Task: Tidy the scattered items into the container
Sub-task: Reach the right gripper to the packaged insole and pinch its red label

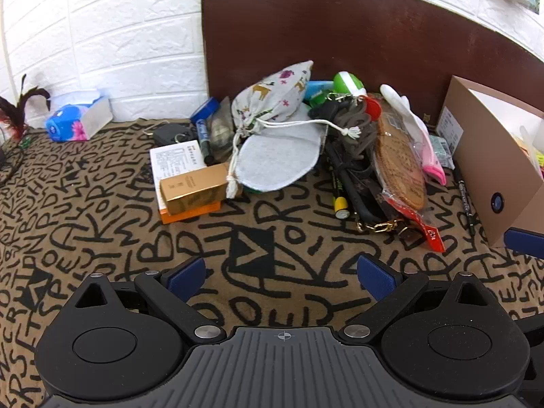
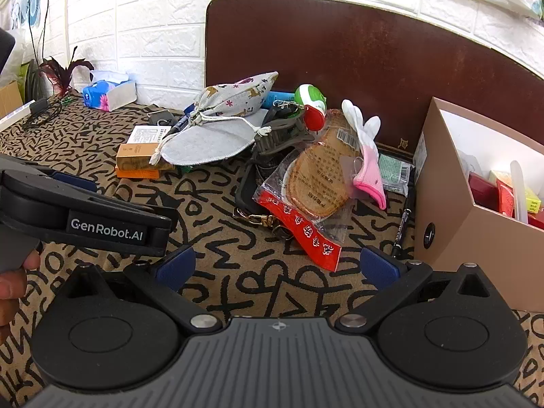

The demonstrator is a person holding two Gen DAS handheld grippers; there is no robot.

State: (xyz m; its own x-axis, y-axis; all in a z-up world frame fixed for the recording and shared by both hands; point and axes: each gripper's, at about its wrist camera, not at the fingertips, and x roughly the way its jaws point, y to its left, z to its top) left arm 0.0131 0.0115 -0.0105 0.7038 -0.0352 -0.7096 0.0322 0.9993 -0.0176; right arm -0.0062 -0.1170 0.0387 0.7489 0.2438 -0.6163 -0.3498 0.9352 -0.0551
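Tan cardboard box (image 2: 442,204) sits just off to the right of your right gripper (image 2: 277,267), open top already showing a few red and yellow packets inside, so that's your drop spot and it's the right hand that's closer to it. Both claws are spread wide with nothing between the blue pads, the left gripper (image 1: 280,277) hovering over bare patterned cloth (image 1: 102,231) with the pile up ahead of it. The nearest grab for your right hand looks like the clear plastic packet with the red printed strip and brown insoles (image 2: 311,197): it lies straight ahead and a touch right of the right claw, its long axis running diagonally, red end nearest you and the far end angling up and away to the right. I'd guess you'll want to roll the wrist so the pads close across the narrow width, not along that diagonal. On the left side, the gold rectangular box stacked on an orange one (image 1: 193,188) is ahead and left of the left claw, long side roughly crosswise. The grey drawstring pouch with the printed deer (image 1: 272,95) sits further back, on top of the heap.
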